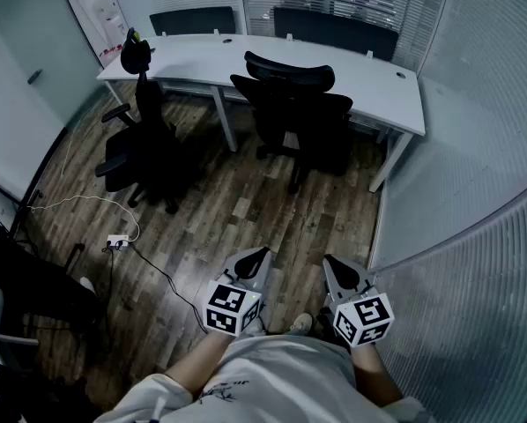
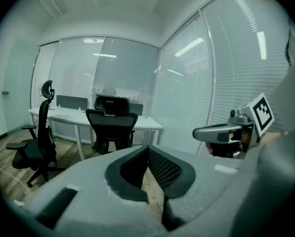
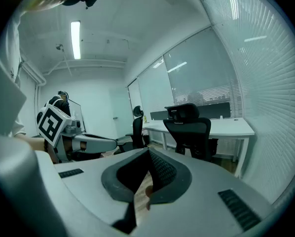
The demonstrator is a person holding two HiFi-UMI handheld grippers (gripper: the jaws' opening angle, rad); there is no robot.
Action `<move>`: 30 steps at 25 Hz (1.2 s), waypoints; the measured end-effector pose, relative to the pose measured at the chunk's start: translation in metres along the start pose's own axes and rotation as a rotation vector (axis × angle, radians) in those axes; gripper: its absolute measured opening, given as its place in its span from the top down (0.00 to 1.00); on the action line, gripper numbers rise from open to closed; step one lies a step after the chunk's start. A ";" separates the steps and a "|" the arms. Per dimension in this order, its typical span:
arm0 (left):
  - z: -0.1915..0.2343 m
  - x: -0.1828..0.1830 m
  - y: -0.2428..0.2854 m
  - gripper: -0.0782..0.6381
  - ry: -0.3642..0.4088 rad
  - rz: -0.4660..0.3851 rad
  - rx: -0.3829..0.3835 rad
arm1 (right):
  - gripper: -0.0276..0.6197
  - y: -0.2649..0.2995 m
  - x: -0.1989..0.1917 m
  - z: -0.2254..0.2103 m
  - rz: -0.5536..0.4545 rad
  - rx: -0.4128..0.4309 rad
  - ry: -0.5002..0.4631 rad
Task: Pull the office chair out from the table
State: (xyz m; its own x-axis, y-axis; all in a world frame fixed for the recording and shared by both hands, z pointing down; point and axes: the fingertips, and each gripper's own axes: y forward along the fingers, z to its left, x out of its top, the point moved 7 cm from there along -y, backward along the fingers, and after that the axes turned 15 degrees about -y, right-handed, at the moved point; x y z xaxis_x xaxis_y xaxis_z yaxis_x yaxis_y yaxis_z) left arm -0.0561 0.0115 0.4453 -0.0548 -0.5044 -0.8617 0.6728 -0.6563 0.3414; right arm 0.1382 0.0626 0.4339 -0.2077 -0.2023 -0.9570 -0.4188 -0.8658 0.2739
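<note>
A black office chair (image 1: 292, 117) with a headrest is tucked under the long white table (image 1: 334, 70); it also shows in the left gripper view as the chair (image 2: 111, 125) and in the right gripper view as the chair (image 3: 189, 132). My left gripper (image 1: 262, 254) and right gripper (image 1: 328, 261) are held close to my body, well short of the chair, both shut and empty. In the left gripper view the left gripper (image 2: 147, 149) has its jaws together; the right gripper (image 3: 148, 154) likewise.
A second black chair (image 1: 140, 144) stands pulled out at the left of the table. A white cable and power strip (image 1: 116, 241) lie on the wood floor at left. A blinds-covered glass wall (image 1: 475, 192) runs along the right side.
</note>
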 end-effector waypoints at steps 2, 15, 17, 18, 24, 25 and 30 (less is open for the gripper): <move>-0.002 0.000 -0.001 0.87 0.003 -0.001 -0.001 | 0.95 -0.001 0.003 0.001 -0.006 0.001 -0.011; -0.011 0.000 0.006 0.88 0.006 -0.002 0.011 | 0.95 -0.010 0.003 -0.014 -0.049 0.002 -0.012; -0.015 0.001 0.010 0.87 -0.002 -0.004 0.014 | 0.95 -0.012 0.001 -0.020 -0.046 0.006 -0.010; -0.018 0.002 0.012 0.88 -0.009 -0.007 0.016 | 0.95 -0.014 0.000 -0.023 -0.045 0.011 -0.008; -0.039 0.000 0.027 0.88 -0.021 -0.039 0.042 | 0.95 -0.026 -0.013 -0.050 -0.020 0.030 -0.019; -0.043 -0.001 0.029 0.87 -0.021 -0.041 0.047 | 0.95 -0.028 -0.015 -0.056 -0.017 0.032 -0.016; -0.059 -0.005 0.033 0.87 -0.038 -0.017 0.045 | 0.95 -0.034 -0.024 -0.077 -0.009 0.029 0.006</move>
State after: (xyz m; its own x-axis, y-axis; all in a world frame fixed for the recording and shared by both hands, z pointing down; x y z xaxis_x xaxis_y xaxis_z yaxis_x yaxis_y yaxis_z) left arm 0.0095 0.0254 0.4392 -0.0941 -0.5134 -0.8530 0.6377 -0.6890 0.3443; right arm 0.2258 0.0615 0.4407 -0.1984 -0.1973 -0.9601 -0.4461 -0.8540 0.2676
